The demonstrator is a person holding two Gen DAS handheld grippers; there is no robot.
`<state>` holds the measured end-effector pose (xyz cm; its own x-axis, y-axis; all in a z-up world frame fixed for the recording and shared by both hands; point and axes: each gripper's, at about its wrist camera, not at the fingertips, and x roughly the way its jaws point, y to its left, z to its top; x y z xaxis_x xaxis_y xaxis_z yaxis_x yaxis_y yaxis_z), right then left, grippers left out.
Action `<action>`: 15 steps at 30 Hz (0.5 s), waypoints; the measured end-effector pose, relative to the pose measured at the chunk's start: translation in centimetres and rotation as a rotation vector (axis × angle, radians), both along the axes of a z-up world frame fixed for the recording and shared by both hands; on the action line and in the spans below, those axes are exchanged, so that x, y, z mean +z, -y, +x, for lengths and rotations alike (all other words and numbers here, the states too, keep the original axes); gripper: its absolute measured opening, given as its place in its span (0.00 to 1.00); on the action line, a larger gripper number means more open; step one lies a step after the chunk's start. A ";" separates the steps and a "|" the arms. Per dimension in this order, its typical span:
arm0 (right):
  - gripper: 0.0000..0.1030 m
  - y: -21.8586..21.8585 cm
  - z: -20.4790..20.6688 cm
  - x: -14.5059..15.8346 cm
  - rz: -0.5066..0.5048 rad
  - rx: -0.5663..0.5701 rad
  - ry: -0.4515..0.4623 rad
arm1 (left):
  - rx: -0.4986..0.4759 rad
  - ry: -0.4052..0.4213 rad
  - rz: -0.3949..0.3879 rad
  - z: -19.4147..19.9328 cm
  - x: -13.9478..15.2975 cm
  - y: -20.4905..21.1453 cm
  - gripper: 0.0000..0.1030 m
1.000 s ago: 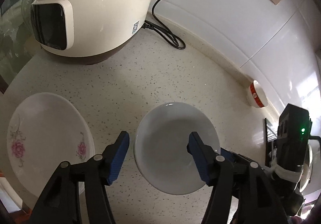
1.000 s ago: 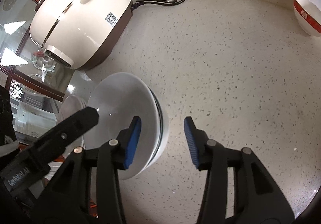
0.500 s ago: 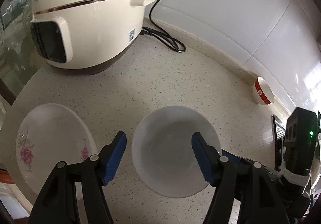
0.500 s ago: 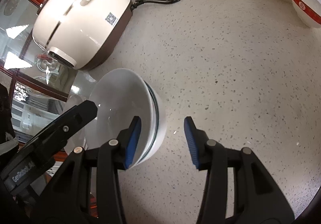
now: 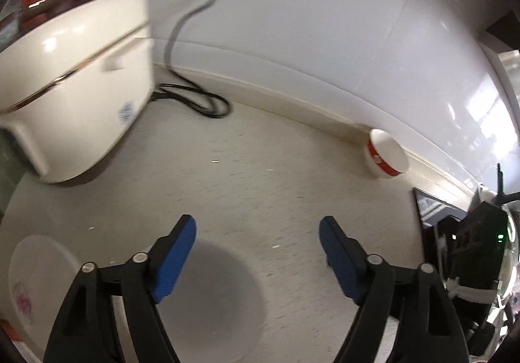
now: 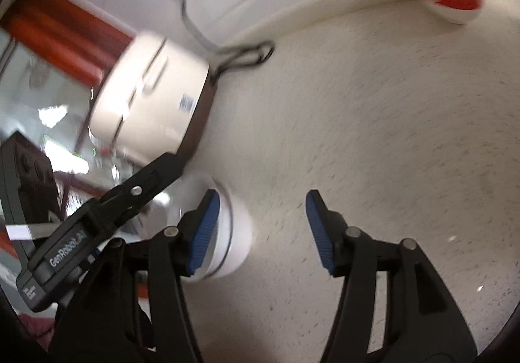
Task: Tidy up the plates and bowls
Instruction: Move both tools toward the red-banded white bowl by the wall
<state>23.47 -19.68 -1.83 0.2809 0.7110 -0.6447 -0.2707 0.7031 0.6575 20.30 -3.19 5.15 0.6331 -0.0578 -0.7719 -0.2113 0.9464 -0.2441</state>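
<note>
Both of your grippers have pulled back from the white bowl [image 5: 224, 304] since a second ago, and it now sits low in both views. Your left gripper [image 5: 256, 252] is opening, nothing between its blue pads, the bowl just below its left finger. Your right gripper [image 6: 260, 229] is opening too and holds nothing; the bowl stands beside its left pad. At your left, the flowered plate [image 5: 35, 278] rests on the speckled counter [image 5: 260, 181]. Farther off stand the rice cooker [image 5: 74, 83] and, against the wall, the red-banded bowl [image 5: 386, 154].
</note>
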 end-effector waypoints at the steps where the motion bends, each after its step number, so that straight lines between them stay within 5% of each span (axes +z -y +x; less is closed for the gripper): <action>1: 0.58 0.9 0.4 0.0 -0.015 -0.043 -0.002 | -0.025 -0.021 -0.020 1.1 -0.3 0.5 0.78; 8: 0.58 7.4 4.7 -0.7 -0.101 -0.339 -0.040 | -0.124 -0.199 -0.192 8.3 -3.3 3.1 0.78; 15: 0.58 11.8 10.1 0.0 -0.086 -0.513 -0.046 | -0.189 -0.194 -0.265 16.2 -2.4 7.1 0.78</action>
